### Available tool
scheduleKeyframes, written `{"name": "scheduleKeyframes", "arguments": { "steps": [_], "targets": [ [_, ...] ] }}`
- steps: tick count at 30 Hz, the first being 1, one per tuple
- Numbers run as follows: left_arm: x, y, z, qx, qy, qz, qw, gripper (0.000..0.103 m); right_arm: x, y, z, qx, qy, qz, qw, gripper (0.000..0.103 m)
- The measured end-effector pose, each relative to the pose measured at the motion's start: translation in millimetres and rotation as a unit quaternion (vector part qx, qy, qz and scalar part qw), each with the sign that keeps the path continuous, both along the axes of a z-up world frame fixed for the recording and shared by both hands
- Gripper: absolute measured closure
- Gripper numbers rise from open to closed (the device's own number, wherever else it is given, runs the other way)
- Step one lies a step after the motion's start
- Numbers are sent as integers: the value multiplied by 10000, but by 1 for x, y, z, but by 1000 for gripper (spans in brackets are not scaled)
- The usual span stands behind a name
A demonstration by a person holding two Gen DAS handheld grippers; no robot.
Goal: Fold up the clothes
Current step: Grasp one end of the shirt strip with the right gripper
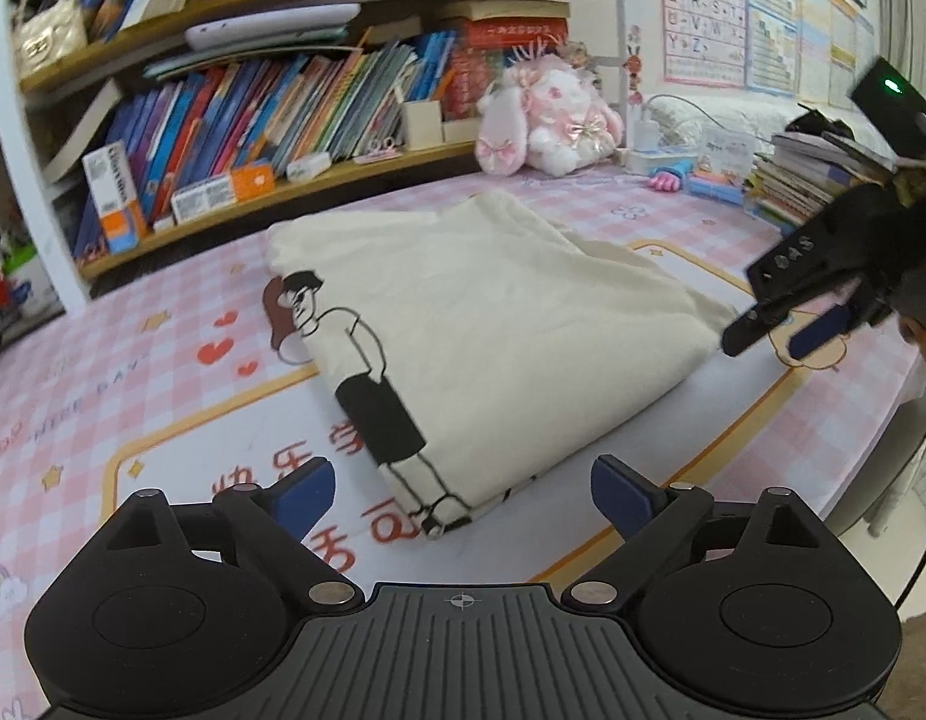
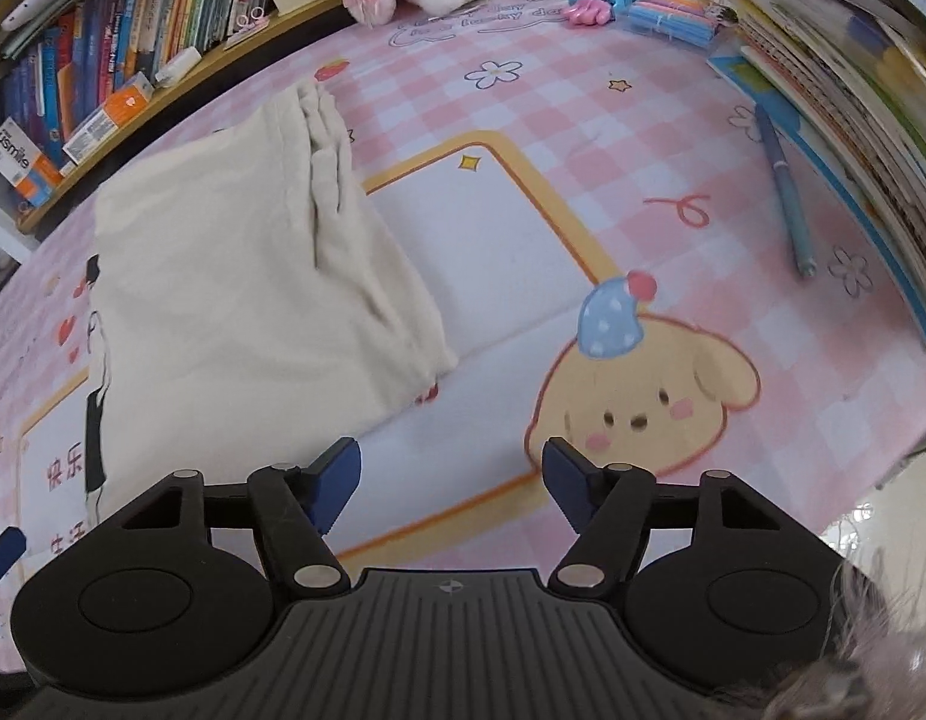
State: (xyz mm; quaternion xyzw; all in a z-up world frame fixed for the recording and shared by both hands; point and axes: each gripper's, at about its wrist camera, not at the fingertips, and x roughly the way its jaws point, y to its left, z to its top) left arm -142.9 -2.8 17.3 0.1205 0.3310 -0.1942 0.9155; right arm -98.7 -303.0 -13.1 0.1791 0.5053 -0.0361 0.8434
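Note:
A cream T-shirt (image 1: 499,324) with a black line drawing of a boy lies folded into a compact rectangle on the pink checked desk mat (image 1: 163,372). It also shows in the right wrist view (image 2: 247,276), left of centre. My left gripper (image 1: 463,495) is open and empty, just short of the shirt's near corner. My right gripper (image 2: 451,480) is open and empty, over the mat beside the shirt's right edge. It also shows in the left wrist view (image 1: 787,330) at the right, close to the shirt's far right corner.
A bookshelf (image 1: 271,102) full of books runs along the back left. A pink plush rabbit (image 1: 541,114) and a power strip (image 1: 661,156) stand at the back. A stack of books (image 2: 847,120) and a blue pen (image 2: 787,192) lie on the right.

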Motion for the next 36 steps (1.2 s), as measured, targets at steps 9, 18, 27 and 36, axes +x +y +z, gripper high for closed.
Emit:
{"name": "scheduleKeyframes", "arguments": {
  "steps": [9, 18, 27, 36],
  "targets": [
    [11, -22, -5, 247, -58, 67, 9997, 8, 30, 9, -3, -93, 17, 671, 9977, 53],
    [19, -47, -15, 584, -200, -43, 9981, 8, 40, 17, 10, 587, 27, 1611, 9852, 103],
    [22, -66, -19, 711, -385, -105, 9967, 7, 47, -2, 42, 364, -328, 1327, 9899, 83],
    [20, -75, -22, 772, -374, -211, 9961, 7, 66, -11, 5, 230, 196, 1215, 9921, 55]
  ]
}}
